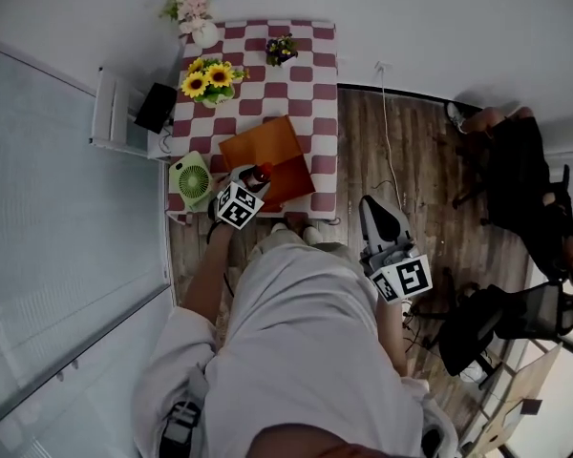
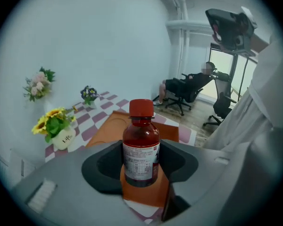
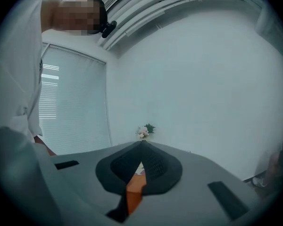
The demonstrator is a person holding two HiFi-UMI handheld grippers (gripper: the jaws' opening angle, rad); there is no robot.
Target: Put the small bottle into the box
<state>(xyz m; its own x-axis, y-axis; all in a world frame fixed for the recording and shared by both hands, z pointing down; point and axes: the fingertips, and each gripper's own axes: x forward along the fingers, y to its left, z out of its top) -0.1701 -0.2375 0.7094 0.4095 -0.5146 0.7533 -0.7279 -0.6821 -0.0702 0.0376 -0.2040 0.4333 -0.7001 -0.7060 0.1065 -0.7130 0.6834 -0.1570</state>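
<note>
Red-capped and filled with dark red liquid, the small bottle stands upright in my left claw, whose two dark pads are clenched against its sides at the height of the white label. The cap and neck rise clear above the pads. Seen from my head, the bottle is over the near edge of the box, a flat orange-brown thing lying at an angle on the near half of the surface, which wears a red-and-white checked cloth. I cannot tell whether the bottle's base touches the box or hangs just above it.

My right claw is off to the side, away from the surface and over the wooden floor. Its jaws are closed tip to tip with nothing between them.

A green fan sits just left of the box, and a pot of sunflowers stands beyond it, farther back on the cloth.
</note>
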